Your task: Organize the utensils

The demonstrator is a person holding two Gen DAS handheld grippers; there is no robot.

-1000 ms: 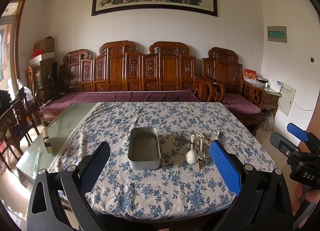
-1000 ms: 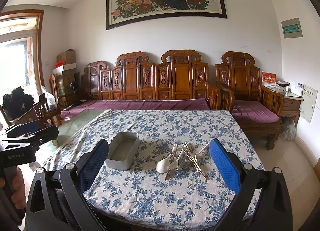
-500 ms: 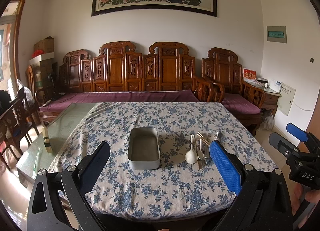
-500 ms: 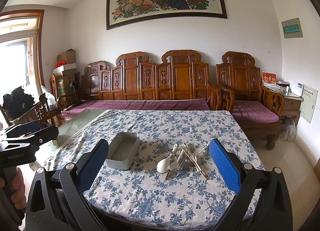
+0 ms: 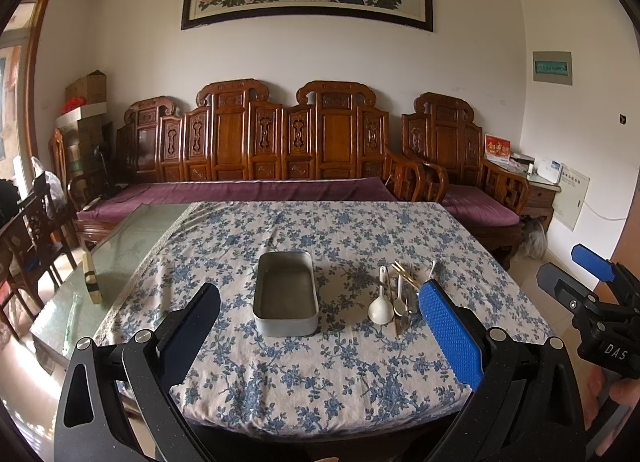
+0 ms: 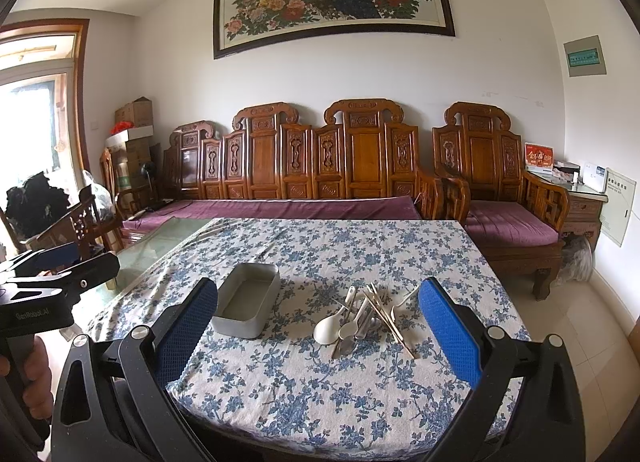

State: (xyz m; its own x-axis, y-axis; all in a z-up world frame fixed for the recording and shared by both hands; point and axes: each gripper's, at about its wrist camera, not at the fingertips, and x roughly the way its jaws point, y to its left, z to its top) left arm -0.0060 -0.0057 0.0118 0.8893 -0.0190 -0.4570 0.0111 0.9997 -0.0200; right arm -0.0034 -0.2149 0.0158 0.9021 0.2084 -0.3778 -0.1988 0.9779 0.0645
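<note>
Both grippers wide open above the near table edge
Left gripper and right gripper, marked "DAS", hold nothing; utensils lie heaped on the floral tablecloth, just right of the metal tin

Both wrist views sit off the worktop's near edge, facing the far sofa. Left view is centred on the tin, right view on the utensils. Both share worktop, tin, utensils, sofa.
</note>
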